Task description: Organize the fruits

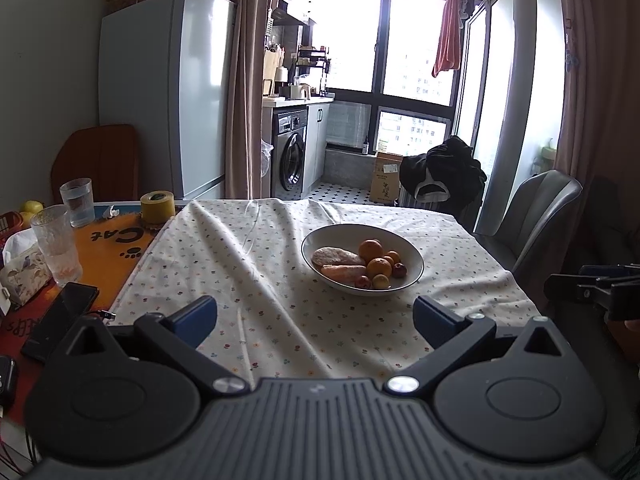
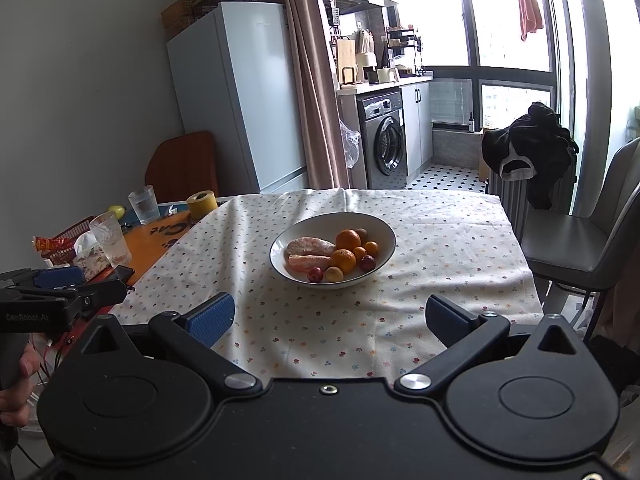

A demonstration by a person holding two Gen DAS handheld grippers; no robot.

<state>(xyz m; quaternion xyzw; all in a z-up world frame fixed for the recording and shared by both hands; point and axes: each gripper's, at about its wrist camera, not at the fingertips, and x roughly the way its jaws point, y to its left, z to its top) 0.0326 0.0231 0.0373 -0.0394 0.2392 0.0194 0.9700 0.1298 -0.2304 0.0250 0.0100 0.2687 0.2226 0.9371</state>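
A white bowl [image 1: 414, 258] stands on the flowered tablecloth [image 1: 248, 264], right of centre. It holds two oranges [image 1: 370, 249], small red and yellow fruits, and peeled pinkish citrus pieces [image 1: 334, 257]. The bowl also shows in the right wrist view [image 2: 382, 230] with the oranges [image 2: 347, 239]. My left gripper [image 1: 314, 320] is open and empty, low over the cloth's near part, short of the bowl. My right gripper [image 2: 330, 320] is open and empty, also short of the bowl. The left gripper also shows at the left edge of the right wrist view [image 2: 60, 292].
At the table's left are two glasses [image 1: 56, 240], a yellow tape roll [image 1: 157, 207], a tissue box [image 1: 22, 268], a phone [image 1: 60, 320], a red basket [image 2: 68, 240] and a yellow fruit [image 2: 116, 211]. A grey chair [image 2: 580, 248] stands at the right.
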